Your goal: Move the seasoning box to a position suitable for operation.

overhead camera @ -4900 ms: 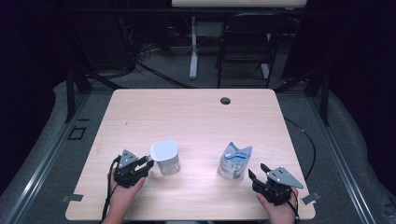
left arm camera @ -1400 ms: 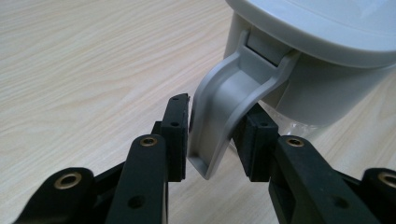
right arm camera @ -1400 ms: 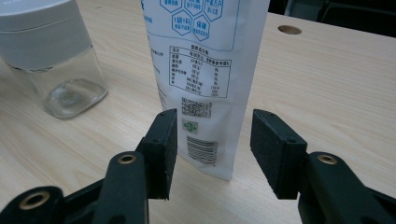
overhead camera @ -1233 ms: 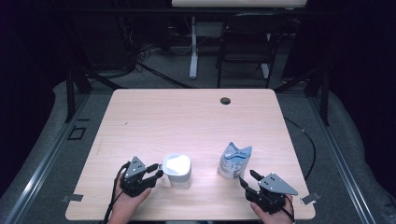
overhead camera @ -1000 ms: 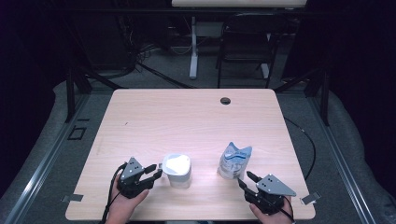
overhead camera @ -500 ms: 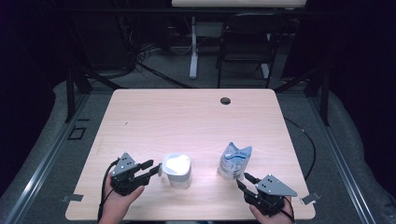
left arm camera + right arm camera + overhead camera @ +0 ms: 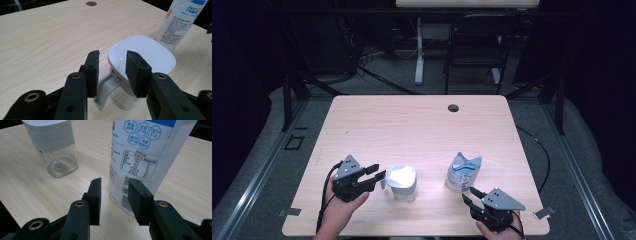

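Observation:
A clear glass jar (image 7: 402, 184) with a white lid (image 7: 142, 53) and a grey side handle (image 7: 106, 90) stands near the table's front, left of centre. My left gripper (image 7: 379, 171) is at its left, open, its pads (image 7: 92, 67) raised over the handle without touching it. A white and blue printed pouch (image 7: 463, 172) stands upright to the right of the jar. My right gripper (image 7: 469, 194) is just in front of it, and its jaws have just been closing. They stand open, the pouch's lower corner (image 7: 120, 195) just ahead of the pads and nothing pressed between them.
The light wooden table (image 7: 422, 125) has a round cable hole (image 7: 453, 107) at its far edge. A chair (image 7: 472, 55) and a desk leg (image 7: 418, 50) stand on the dark floor beyond. The right gripper's cable (image 7: 537, 150) trails off the right edge.
My left gripper has lifted up from beside the jar's handle. The jar stands further right and nearer than in the earliest frame. My right gripper and the pouch have kept their places.

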{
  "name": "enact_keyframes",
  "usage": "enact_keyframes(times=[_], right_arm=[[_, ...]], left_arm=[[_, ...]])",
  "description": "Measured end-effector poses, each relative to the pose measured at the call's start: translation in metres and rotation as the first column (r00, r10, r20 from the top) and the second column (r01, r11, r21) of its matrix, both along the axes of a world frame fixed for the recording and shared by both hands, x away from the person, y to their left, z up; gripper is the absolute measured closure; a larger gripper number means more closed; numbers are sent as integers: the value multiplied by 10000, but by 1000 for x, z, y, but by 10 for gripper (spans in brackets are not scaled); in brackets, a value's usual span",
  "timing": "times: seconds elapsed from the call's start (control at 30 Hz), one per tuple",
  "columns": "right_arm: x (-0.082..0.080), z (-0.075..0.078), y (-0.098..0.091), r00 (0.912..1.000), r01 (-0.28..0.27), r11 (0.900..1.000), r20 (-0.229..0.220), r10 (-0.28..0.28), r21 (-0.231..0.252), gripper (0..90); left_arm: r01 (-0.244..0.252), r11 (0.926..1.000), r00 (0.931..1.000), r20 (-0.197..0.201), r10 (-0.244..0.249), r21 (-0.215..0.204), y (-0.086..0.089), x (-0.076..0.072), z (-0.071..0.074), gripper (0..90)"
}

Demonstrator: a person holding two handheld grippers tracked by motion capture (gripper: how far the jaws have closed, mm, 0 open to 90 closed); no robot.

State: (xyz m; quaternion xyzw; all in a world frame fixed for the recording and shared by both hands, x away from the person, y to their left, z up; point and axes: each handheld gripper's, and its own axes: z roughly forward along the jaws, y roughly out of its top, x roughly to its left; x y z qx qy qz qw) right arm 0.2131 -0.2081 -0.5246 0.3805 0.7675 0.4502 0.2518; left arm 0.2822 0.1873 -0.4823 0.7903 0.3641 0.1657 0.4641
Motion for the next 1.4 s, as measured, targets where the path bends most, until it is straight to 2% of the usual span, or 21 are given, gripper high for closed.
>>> enact_keyframes(times=[0.1, 0.33, 0.53, 0.67, 1.03, 1.4], right_arm=[[0, -1, 3, 10000, -51, 10000, -20, 51, -20, 641], [-1, -3, 9, 9997, -223, 9997, 44, 223, -87, 657], [-1, -5, 13, 9994, -344, 9994, -57, 343, -87, 660], [-1, -7, 16, 9990, -429, 9991, -82, 429, -49, 660], [-2, -8, 24, 9974, -690, 9975, -232, 687, -161, 685], [3, -3, 38, 9948, -1013, 9944, -142, 1009, -290, 707]], left_arm=[[191, 9997, 9998, -42, -191, -118, -3, 2, 1, 708], [318, 9995, 9992, -231, -317, 22, -11, 6, 2, 827], [403, 9984, 9986, -346, -389, 395, -16, 8, -1, 899], [373, 9964, 9990, -261, -354, 761, -20, 9, -3, 900], [345, 9965, 9993, -193, -331, 758, -20, 9, -4, 900], [400, 9969, 9991, -154, -390, 680, -19, 9, -5, 900]])
